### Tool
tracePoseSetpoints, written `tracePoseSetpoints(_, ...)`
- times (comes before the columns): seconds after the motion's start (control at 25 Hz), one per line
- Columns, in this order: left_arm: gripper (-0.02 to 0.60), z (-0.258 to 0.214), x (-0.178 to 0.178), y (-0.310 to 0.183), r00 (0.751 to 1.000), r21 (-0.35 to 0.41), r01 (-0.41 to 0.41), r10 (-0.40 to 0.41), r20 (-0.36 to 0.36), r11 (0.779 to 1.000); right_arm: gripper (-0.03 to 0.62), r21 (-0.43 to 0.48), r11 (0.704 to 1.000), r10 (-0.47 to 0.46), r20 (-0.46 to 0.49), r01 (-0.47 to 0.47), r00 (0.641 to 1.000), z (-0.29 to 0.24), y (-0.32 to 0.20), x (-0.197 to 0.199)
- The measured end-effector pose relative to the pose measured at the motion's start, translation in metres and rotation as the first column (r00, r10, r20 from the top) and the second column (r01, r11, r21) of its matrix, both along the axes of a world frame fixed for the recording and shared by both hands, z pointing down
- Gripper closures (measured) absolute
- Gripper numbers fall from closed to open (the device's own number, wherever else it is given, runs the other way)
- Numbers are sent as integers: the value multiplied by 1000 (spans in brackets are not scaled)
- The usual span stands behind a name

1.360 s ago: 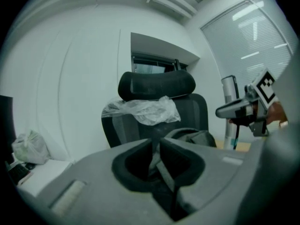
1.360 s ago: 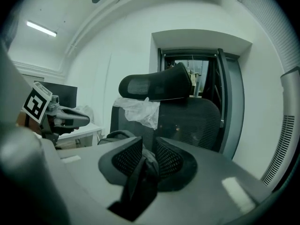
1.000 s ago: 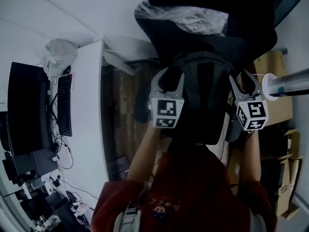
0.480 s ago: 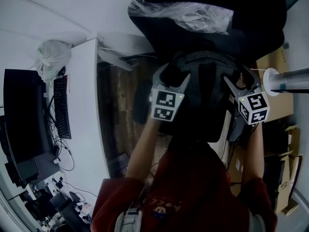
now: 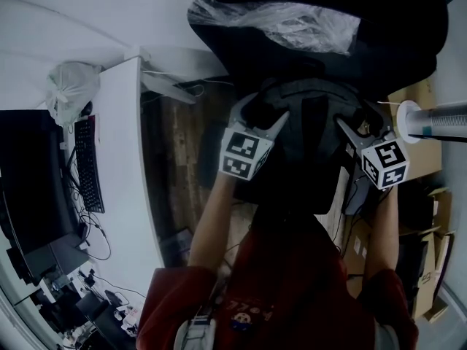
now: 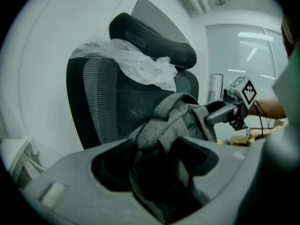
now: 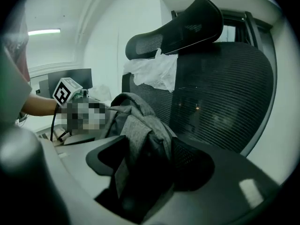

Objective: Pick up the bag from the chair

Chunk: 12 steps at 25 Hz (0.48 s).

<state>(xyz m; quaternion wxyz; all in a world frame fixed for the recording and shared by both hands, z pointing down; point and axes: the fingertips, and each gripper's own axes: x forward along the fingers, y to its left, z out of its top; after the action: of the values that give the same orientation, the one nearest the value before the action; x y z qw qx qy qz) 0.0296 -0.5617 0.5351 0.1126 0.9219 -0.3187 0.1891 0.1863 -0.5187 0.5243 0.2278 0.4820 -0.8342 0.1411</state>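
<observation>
Bag [image 5: 310, 133] – a grey fabric backpack – sits on the seat of the black mesh chair [image 5: 379, 57], leaning against its backrest, right in front of me. Far to my left a white desk [image 5: 120, 159] carries a dark monitor [image 5: 25, 188], a keyboard [image 5: 86, 162] and a knotted white plastic sack [image 5: 69, 90] at its far end. Next comes my left gripper [image 5: 257, 115], at the bag's left shoulder: its jaws are nearly together, pinching a fold of the grey fabric that bunches up between them. A crumpled clear plastic sheet [image 5: 292, 22] is draped over the top of the backrest, under the headrest, above the bag. On the bag's other side my right gripper [image 5: 359, 122] has its jaws closed the same way on a grey strap or fold – the cloth rises out from between them. To the right of the chair stand cardboard boxes [image 5: 412, 122], and a white cylinder [image 5: 438, 121] pokes in from the edge of the head view.
</observation>
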Motion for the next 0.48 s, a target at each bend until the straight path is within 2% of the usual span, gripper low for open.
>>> tracePoseSetpoints(0.2,325,0,1,-3,999,54,31,-32,16,998,323,8,1000,6,-31,-6,1000,3,-3,-1)
tracePoseSetpoints(0.48,418,1,3,1,998,54,57,-58,23,997,417,4,1000,12,-74,-12,997,7,-4,1)
